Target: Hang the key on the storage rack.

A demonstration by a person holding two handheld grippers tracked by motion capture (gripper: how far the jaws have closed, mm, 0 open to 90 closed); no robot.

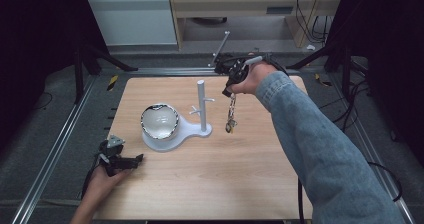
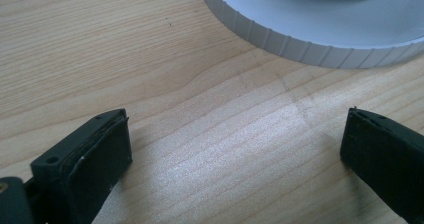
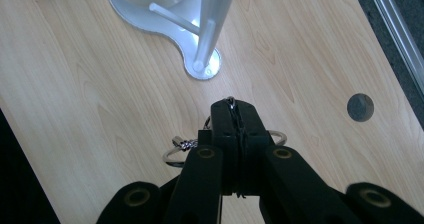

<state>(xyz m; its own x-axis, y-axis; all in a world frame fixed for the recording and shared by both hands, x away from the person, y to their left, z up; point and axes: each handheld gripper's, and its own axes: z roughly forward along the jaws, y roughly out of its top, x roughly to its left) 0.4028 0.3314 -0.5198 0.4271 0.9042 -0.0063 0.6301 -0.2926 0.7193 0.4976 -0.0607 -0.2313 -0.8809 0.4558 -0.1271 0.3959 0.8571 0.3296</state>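
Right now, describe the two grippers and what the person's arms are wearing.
The right gripper and left gripper are both black with flat, blocky jaws; brass-coloured pivot pins show in the right gripper view. The left gripper carries a grey three-cornered plate, and black cables trail from both. The right arm wears a blue denim sleeve.

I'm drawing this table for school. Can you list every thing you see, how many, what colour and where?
Table: one, light wood, in the middle.
Stand: one, white, a post with pegs on a flat base, mid-table.
Bowl: one, white with a dark rim, on the stand's round left end.
Chain: one, silvery with rings, hanging from the right gripper, right of the post.
Hole: one, dark, in the tabletop.
Left gripper: one, black, open, low at the table's near left.
Right gripper: one, black, shut on the chain, held above the table.
Sleeve: one, blue denim, on the right arm.
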